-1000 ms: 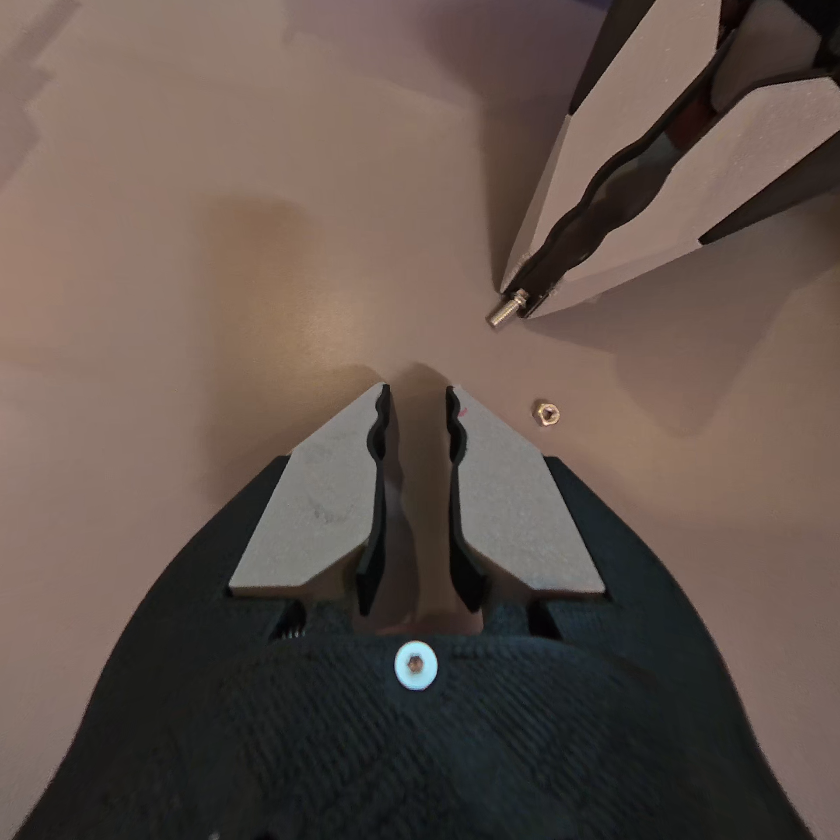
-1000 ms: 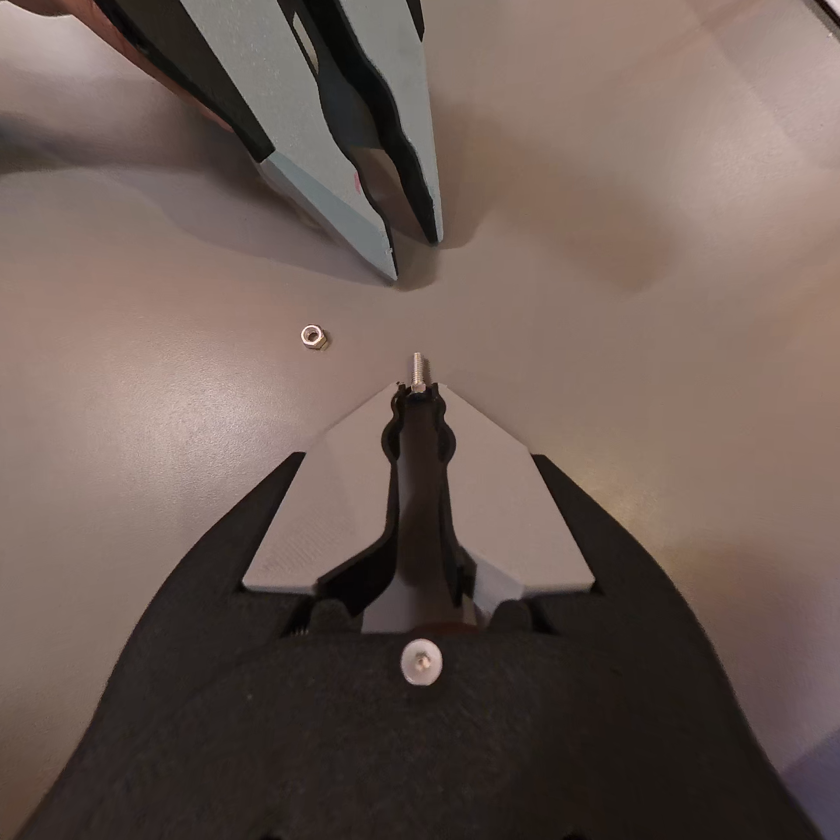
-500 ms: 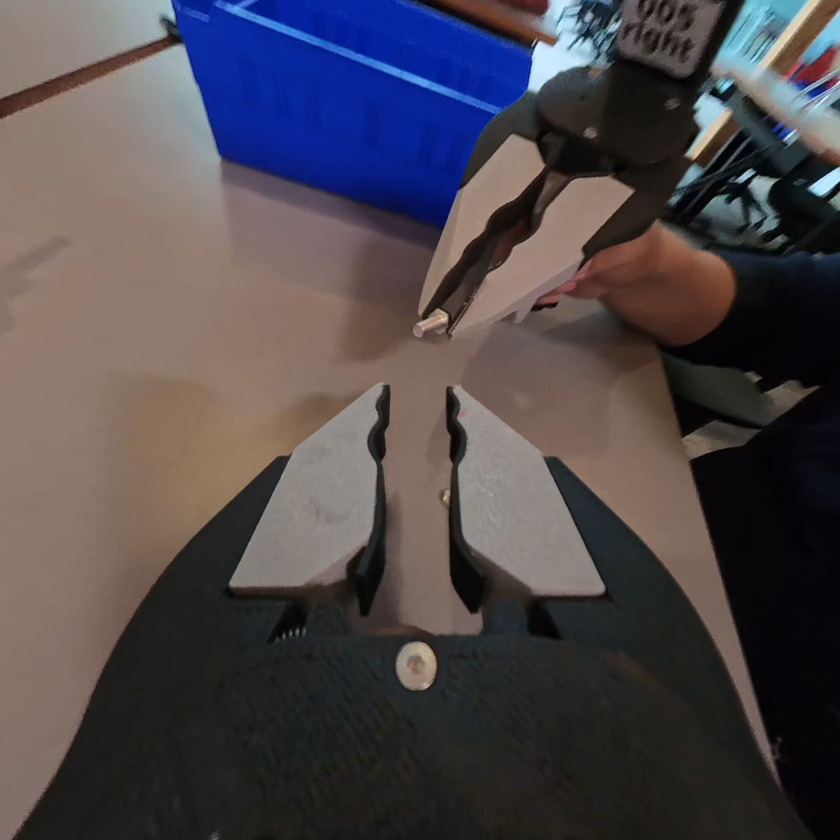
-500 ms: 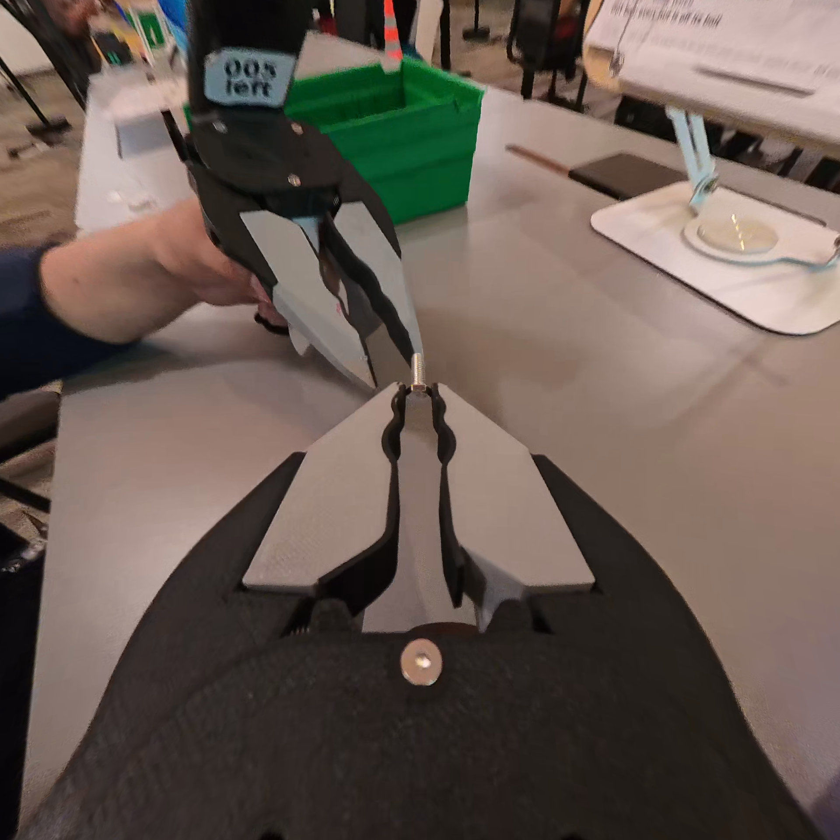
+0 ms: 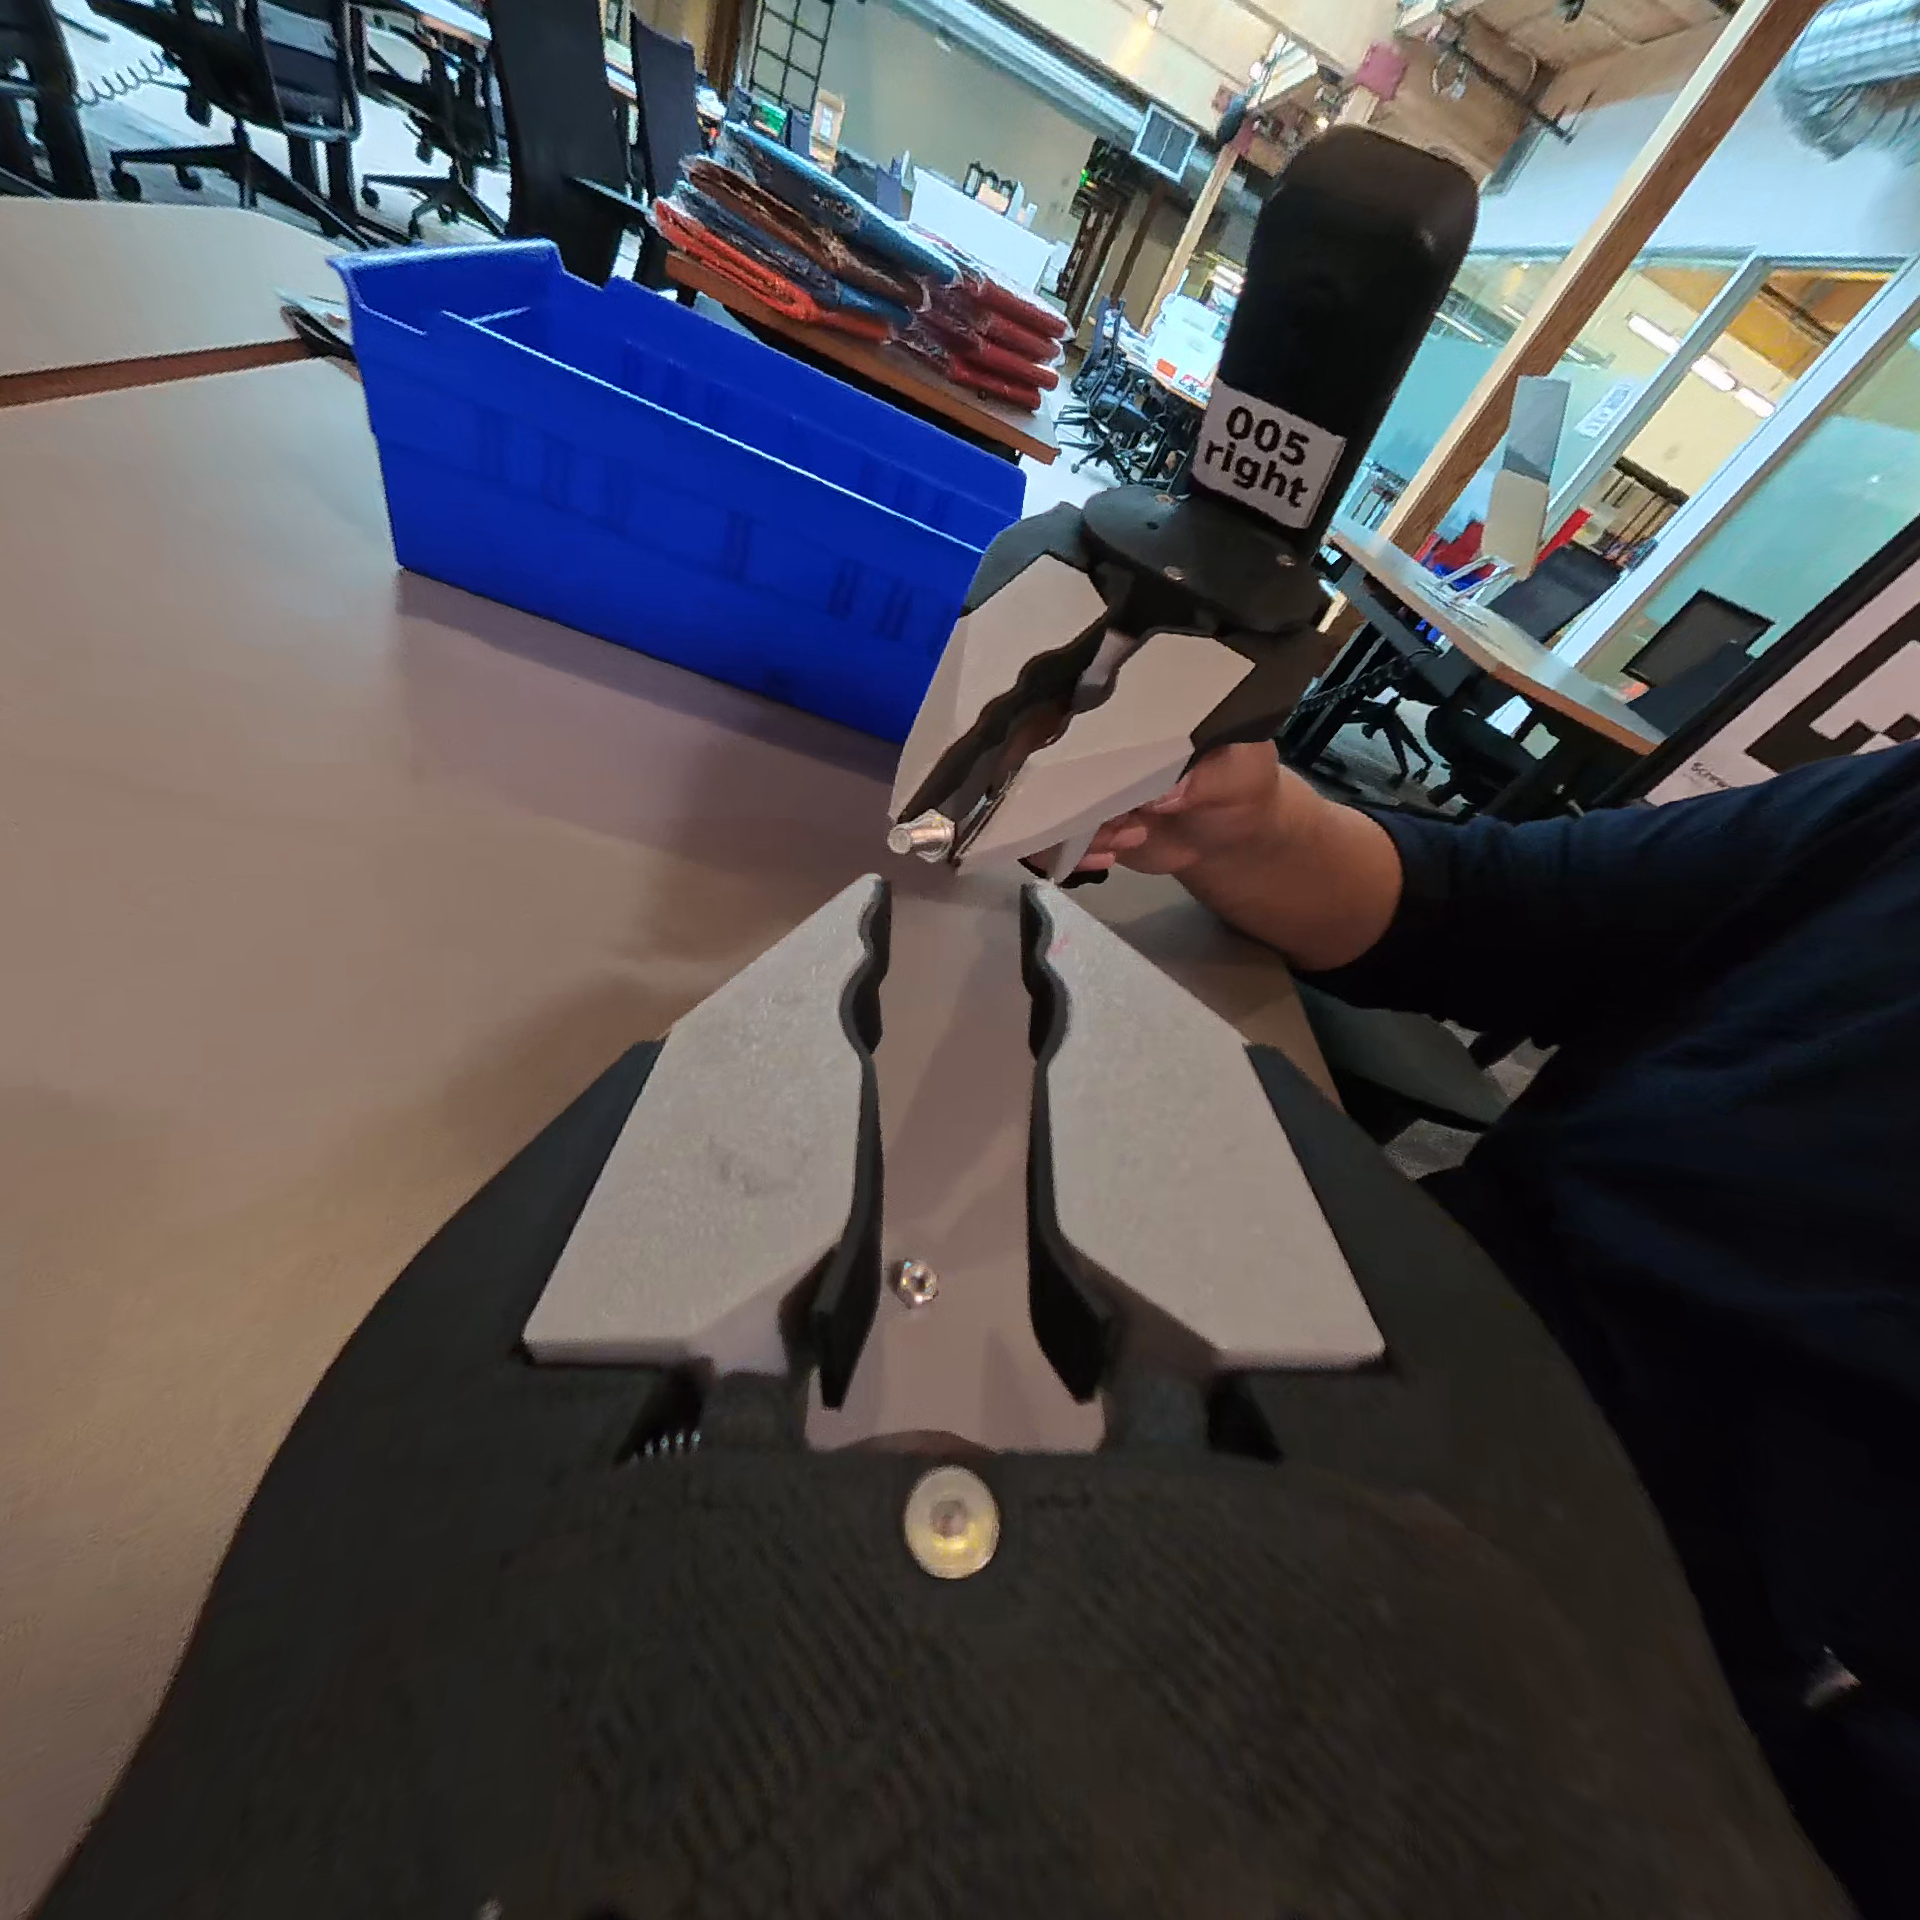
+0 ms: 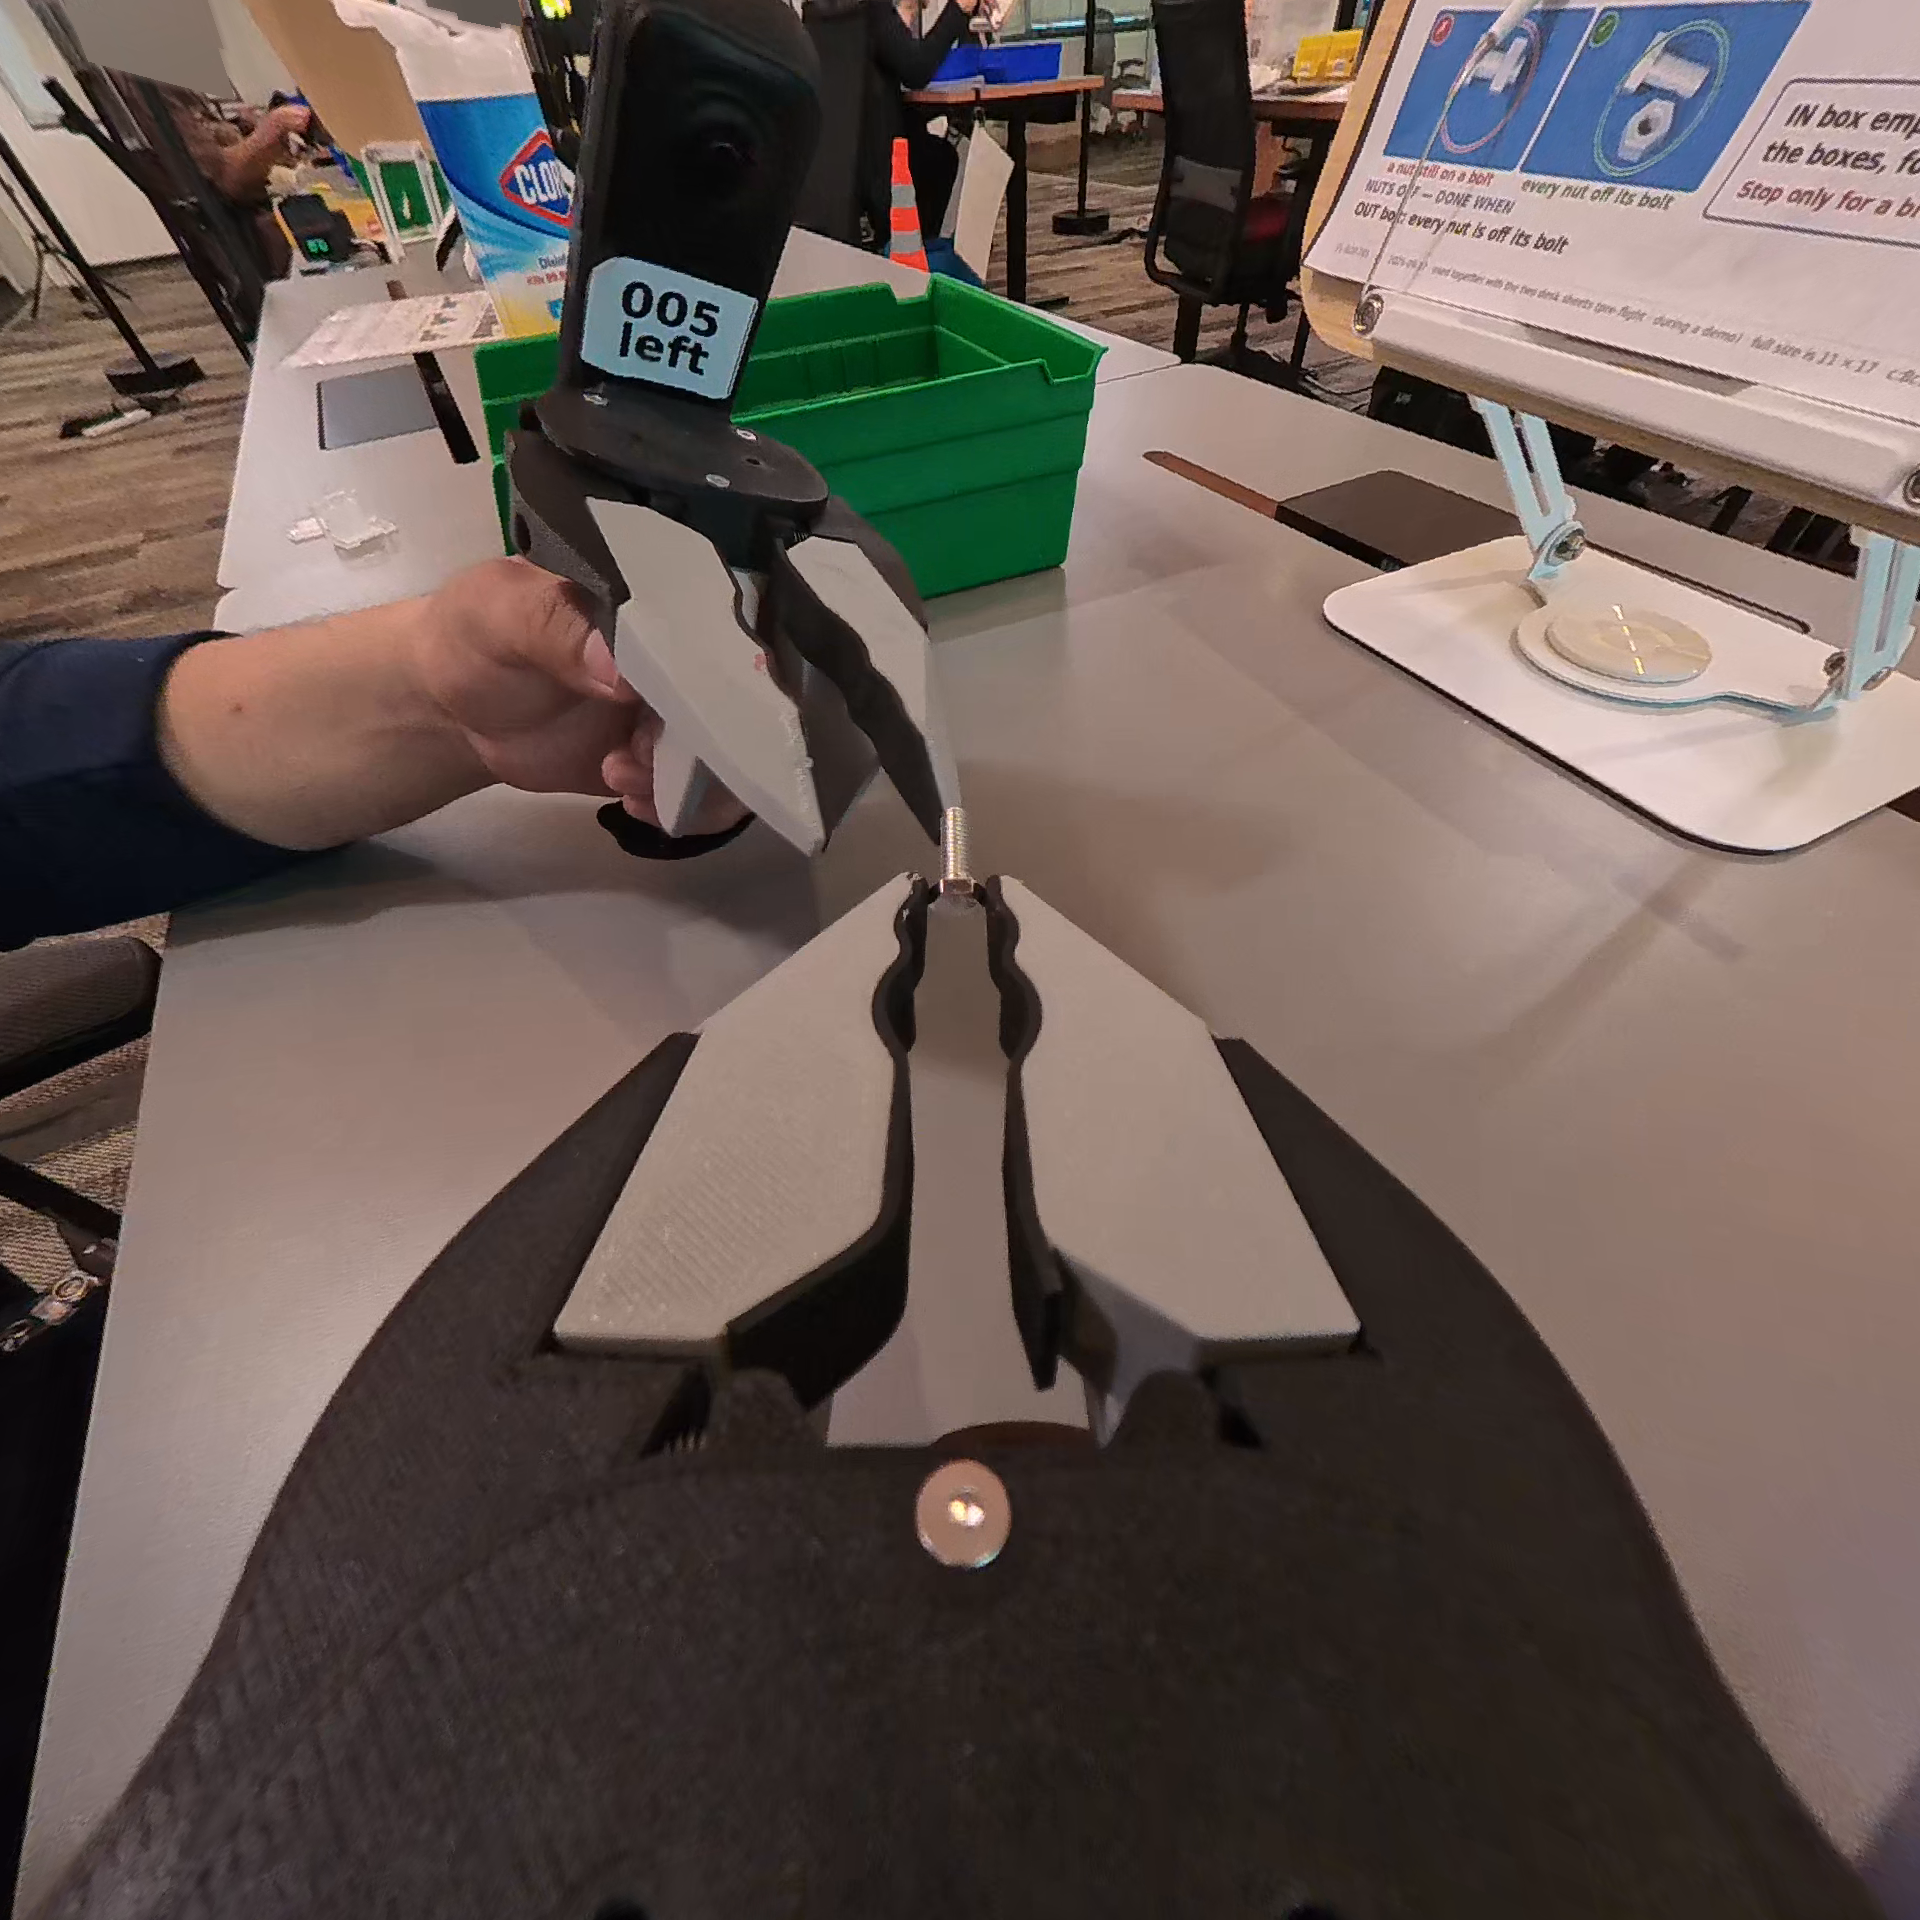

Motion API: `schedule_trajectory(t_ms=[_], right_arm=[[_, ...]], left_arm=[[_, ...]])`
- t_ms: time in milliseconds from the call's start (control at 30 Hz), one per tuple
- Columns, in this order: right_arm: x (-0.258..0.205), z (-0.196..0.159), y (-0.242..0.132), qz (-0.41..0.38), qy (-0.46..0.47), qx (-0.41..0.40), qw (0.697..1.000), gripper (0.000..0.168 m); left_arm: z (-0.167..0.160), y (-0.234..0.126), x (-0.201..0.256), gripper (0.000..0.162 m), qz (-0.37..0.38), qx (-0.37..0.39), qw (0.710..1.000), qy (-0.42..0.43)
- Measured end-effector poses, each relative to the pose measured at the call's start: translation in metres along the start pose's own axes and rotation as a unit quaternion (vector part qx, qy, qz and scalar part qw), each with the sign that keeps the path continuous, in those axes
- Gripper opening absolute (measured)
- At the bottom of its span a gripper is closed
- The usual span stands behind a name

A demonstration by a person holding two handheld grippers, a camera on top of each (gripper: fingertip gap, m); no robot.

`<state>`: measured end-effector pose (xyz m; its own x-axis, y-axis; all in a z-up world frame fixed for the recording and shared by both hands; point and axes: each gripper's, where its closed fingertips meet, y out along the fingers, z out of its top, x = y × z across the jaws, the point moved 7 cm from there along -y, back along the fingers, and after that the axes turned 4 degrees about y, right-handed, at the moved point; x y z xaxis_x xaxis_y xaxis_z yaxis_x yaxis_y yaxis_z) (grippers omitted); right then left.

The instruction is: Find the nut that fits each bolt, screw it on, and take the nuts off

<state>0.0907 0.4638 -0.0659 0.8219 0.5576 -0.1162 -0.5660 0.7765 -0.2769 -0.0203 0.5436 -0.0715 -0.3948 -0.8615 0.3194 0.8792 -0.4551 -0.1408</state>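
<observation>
My right gripper (image 6: pixel 952 889) is shut on the head of a small silver bolt (image 6: pixel 954 850), whose threaded shank points forward. In the left wrist view the right gripper (image 5: pixel 940 836) hangs above the table with the bolt (image 5: pixel 920 834) sticking out of its tips. My left gripper (image 5: pixel 954 902) is open and empty. A small silver nut (image 5: pixel 915 1282) lies on the table below it, seen between the finger bases. In the right wrist view the left gripper (image 6: pixel 883 816) is close in front of the bolt tip, open.
A blue bin (image 5: pixel 665 488) stands on the table beyond the right gripper. A green bin (image 6: pixel 914 416) stands behind the left gripper. A white stand (image 6: pixel 1621 665) holding an instruction sheet is at the right. A person's hands and dark sleeves hold both grippers.
Both grippers have tilted up from looking down at the table to looking across it. The right gripper keeps the bolt. The nut now shows under the left gripper instead of to its right.
</observation>
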Motion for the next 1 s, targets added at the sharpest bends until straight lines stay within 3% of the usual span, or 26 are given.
schedule_trajectory(t_ms=[333, 1000], right_arm=[[-0.0009, -0.001, 0.0017, -0.003, -0.004, -0.002, 1.0, 0.008], [-0.0014, 0.0052, -0.0042, -0.004, -0.004, 0.032, 0.999, 0.008]], left_arm=[[-0.004, 0.0045, 0.0011, 0.024, 0.005, -0.022, 1.0, 0.008], [0.0003, 0.0025, 0.0012, 0.024, -0.006, 0.007, 1.0, -0.006]])
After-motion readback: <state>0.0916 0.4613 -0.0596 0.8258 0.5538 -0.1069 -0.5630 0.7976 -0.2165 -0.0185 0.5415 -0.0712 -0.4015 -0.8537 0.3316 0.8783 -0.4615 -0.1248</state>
